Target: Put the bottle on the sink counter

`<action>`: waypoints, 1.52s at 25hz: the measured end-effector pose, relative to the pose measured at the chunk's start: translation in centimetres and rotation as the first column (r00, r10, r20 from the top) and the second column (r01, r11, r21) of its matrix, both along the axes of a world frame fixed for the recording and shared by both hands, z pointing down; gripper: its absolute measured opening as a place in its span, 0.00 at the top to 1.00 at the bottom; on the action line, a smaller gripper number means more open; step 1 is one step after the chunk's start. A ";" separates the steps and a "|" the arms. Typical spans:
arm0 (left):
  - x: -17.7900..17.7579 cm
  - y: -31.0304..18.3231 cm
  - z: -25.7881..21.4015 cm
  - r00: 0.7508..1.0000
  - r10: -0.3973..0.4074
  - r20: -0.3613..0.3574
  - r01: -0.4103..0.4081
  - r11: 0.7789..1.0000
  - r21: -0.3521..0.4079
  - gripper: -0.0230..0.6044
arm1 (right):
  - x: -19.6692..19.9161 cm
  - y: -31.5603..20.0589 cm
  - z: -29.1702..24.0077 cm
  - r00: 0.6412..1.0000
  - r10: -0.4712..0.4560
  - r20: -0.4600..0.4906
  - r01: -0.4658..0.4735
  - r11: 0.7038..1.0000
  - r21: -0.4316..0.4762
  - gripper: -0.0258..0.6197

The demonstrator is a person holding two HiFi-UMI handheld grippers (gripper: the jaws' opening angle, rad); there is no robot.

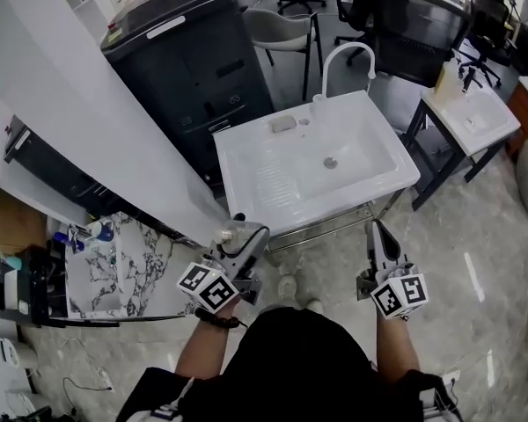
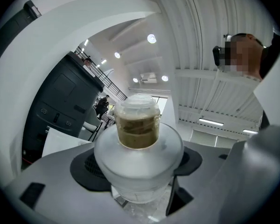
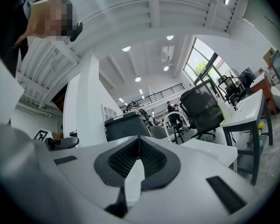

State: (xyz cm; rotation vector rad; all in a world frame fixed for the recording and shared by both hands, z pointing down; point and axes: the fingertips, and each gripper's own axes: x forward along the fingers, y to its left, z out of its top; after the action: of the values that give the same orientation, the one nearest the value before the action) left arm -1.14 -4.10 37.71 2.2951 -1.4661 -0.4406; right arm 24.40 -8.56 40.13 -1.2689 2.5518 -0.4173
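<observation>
I see a frosted clear bottle [image 2: 137,125] with tan-brown contents at centre frame, a plain white sink [image 1: 273,183], a dark grey cabinet [image 1: 185,69] upper left, and pale floor [image 1: 475,236] veined in grey.

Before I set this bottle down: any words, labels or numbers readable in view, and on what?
No text is readable anywhere.
On the bottle: no label or print shows.
On the left marker cube and the right marker cube: black-and-white square patterns only, no letters.
On the white strip atop the grey machine: too small to read.
</observation>
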 end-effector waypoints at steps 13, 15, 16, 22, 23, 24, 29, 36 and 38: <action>-2.7 -10.5 3.6 1.000 -0.002 0.002 0.003 1.000 -0.021 0.40 | -3.6 -9.3 1.0 0.996 -0.012 -0.090 0.010 1.000 -0.019 0.91; -3.5 -12.6 3.7 1.000 0.000 0.004 0.000 1.000 -0.012 0.40 | -4.8 -11.4 0.6 0.994 -0.024 -0.104 0.023 1.000 -0.012 0.91; -3.9 -13.7 3.9 1.000 -0.001 0.005 0.001 1.000 -0.010 0.40 | -5.5 -12.4 0.4 0.993 -0.037 -0.111 0.036 0.999 -0.006 0.91; -6.0 -18.0 5.7 0.999 -0.016 -0.036 0.015 0.999 -0.032 0.40 | -9.7 -17.6 1.8 0.982 -0.114 -0.151 0.107 0.993 -0.056 0.91; -6.5 -18.5 6.1 0.999 -0.016 -0.037 0.015 0.999 -0.037 0.40 | -10.5 -18.3 2.4 0.980 -0.129 -0.155 0.119 0.990 -0.073 0.91; -7.0 -19.1 6.5 0.999 -0.015 -0.034 0.014 0.999 -0.043 0.40 | -11.3 -19.0 2.7 0.977 -0.141 -0.159 0.129 0.988 -0.085 0.91; -9.1 -22.1 8.2 0.999 -0.028 -0.031 0.025 0.997 -0.078 0.40 | -13.8 -21.7 4.1 0.968 -0.165 -0.187 0.143 0.982 -0.126 0.91; -9.7 -24.5 11.4 1.000 -0.008 -0.019 0.006 0.994 -0.112 0.40 | -15.3 -21.5 5.3 0.950 -0.186 -0.253 0.146 0.975 -0.168 0.91; -9.6 -24.9 12.2 1.000 -0.008 -0.025 0.005 0.992 -0.124 0.40 | -15.3 -21.2 5.4 0.943 -0.185 -0.275 0.141 0.975 -0.174 0.91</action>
State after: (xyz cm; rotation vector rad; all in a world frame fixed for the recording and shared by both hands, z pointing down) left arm -10.77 -28.95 49.90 2.1807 -1.4471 -0.3687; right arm 9.13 -29.72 45.53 -1.2536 2.9375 -0.5014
